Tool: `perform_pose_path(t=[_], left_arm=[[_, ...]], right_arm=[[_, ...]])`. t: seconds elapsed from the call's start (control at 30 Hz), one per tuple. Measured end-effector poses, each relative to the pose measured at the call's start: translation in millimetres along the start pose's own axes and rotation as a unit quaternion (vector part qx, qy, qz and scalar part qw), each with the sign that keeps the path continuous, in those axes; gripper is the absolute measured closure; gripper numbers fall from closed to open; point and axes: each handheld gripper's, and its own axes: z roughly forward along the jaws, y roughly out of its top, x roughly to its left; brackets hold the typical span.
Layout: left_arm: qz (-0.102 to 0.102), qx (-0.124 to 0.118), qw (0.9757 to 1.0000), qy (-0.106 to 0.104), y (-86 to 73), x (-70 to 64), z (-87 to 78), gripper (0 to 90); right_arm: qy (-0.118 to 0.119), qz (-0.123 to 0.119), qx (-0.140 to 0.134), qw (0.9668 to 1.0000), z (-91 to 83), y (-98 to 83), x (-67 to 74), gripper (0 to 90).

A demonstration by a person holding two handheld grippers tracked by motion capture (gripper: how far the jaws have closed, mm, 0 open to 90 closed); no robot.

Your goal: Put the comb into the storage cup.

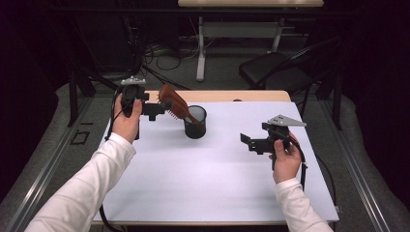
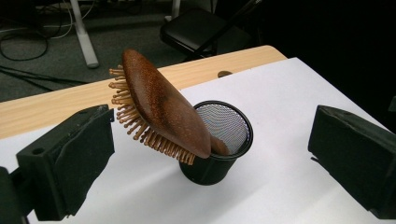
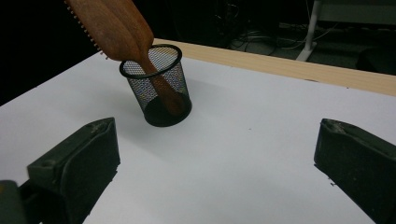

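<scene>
A: Start on your left. Your left gripper (image 1: 155,110) sits at about ten o'clock on the white mat (image 1: 217,193), jaws spread wide and holding nothing. In the left gripper view the wooden hairbrush (image 2: 159,105) lies between them but touches neither.

B: Where is the brush resting?

A: Handle down inside the black mesh cup (image 1: 195,122), head leaning out over the rim toward your left gripper, bristles facing down. The cup stands just right of that gripper, near eleven o'clock on the mat.

B: The step in hand looks like a release or a grasp of the brush head. How should you do it well?

A: If you are letting go, draw the left gripper straight back toward nine o'clock, keeping both jaws off the bristles; my guess is that a nudge on that leaning head could tip the light cup. If you are grasping, close across the smooth wooden back, not the pins.

B: And the right side?

A: Your right gripper (image 1: 248,141) hovers at about three o'clock, jaws also apart and empty, well apart from the cup. Keep it there unless the cup needs steadying.
</scene>
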Motion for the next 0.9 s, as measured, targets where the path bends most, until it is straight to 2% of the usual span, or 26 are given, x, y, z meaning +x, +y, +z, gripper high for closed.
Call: perform_pose_path(t=[0.27, 0.5, 0.9], left_arm=[[0.007, 0.004, 1.0, -0.003, -0.4, 0.0, -10.3, 0.3], [0.014, 0.006, 0.9999, -0.002, -6.6, 2.4, -20.7, 0.4], [0.0, -0.001, 1.0, -0.005, -22.8, 8.1, -37.3, 0.4]], right_arm=[[-0.004, -0.012, 0.003, 0.9999, -6.1, 10.2, 5.2, 0.0], [-0.009, -0.016, 0.012, 0.9998, -11.6, 12.9, 3.1, 0.0], [-0.022, -0.024, 0.015, 0.9994, -26.7, 10.4, 0.3, 0.0]])
